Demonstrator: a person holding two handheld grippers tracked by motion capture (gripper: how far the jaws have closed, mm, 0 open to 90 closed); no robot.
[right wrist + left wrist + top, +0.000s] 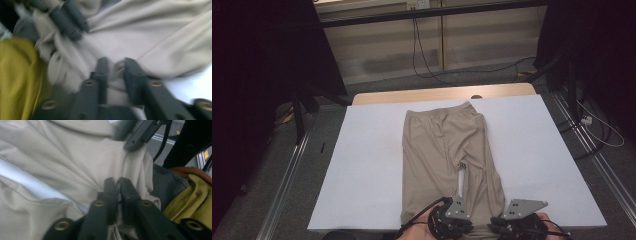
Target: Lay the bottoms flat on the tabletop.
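Note:
Beige trousers (444, 150) lie lengthwise on the white table cover (362, 165), waistband at the far end and leg ends at the near edge. My left gripper (451, 224) and right gripper (518, 226) sit side by side at those leg ends. In the left gripper view the left gripper (118, 185) is shut on a fold of the beige trousers (62, 157). In the right gripper view the right gripper (116, 67) pinches bunched cloth of the trousers (155, 42). The left gripper (70, 18) shows blurred just beyond.
A wooden table edge (442, 93) shows past the cover. Floor rails (287, 170) run along both sides, with cables (592, 125) on the right. Yellow cloth (192, 200) and grey cloth (167, 185) lie below the near table edge.

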